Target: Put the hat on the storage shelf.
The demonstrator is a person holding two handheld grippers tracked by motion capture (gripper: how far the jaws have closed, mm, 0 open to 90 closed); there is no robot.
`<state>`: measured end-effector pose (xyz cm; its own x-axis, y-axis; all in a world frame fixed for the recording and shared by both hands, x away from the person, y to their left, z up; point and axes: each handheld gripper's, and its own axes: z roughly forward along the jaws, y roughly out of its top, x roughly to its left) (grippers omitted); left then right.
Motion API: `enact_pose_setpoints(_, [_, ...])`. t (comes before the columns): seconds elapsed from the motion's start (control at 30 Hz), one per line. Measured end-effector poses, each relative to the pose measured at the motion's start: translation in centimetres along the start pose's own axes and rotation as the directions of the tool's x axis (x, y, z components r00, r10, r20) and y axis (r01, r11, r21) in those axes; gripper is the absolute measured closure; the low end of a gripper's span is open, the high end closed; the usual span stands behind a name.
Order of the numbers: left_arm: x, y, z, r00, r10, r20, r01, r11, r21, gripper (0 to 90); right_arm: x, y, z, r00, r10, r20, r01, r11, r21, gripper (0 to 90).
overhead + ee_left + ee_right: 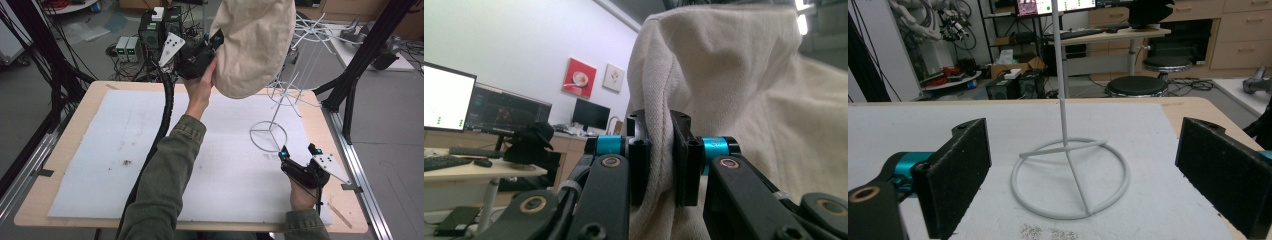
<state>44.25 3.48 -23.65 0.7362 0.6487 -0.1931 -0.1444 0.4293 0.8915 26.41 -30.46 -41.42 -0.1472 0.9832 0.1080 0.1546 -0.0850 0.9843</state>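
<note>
My left gripper (212, 42) fingers pinch a fold of the cream cloth bag (255, 45), held high beside the white wire stand (268, 135), my right gripper (298, 151) fingers spread by its ring base on the desk (65, 150); next, I judge, draping the bag onto a prong.

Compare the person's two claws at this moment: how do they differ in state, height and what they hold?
The left claw is shut on the cream cloth; the right claw stands open and holds nothing. The left claw is raised above the table; the right claw sits low near the white wire stand. Both have black jaws with blue fittings.
</note>
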Motion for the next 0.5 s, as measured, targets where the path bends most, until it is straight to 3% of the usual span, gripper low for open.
enact_pose_setpoints(0.1, [-0.2, -1.0, -0.1, 1.0, -0.003, 0.007, 0.003, 0.9997, 0.024, 80.0, 0.0, 0.0, 0.0, 1.0, 0.001, 0.0, -0.001, 1.0, -0.001, 6.7])
enact_pose_setpoints(0.23, [-0.6, -2.2, -0.2, 0.9989, 0.047, 0.002, -0.047, 0.9967, 0.066, 80.0, 0.0, 0.0, 0.0, 1.0, 0.0, -0.001, 0.0, 1.0, -0.002, 6.7])
enact_pose_setpoints(0.4, [-0.8, -3.8, -0.7, 0.9971, 0.076, 0.004, -0.076, 0.9921, 0.099, 80.0, 0.0, 0.0, 0.0, 1.0, 0.003, -0.001, -0.003, 1.0, -0.001, 6.7])
enact_pose_setpoints(0.5, [-0.7, -4.6, -1.2, 0.9976, 0.069, 0.0, -0.068, 0.9919, 0.108, 79.9, 0.0, 0.0, 0.0, 1.0, 0.002, -0.001, -0.002, 1.0, -0.003, 6.7])
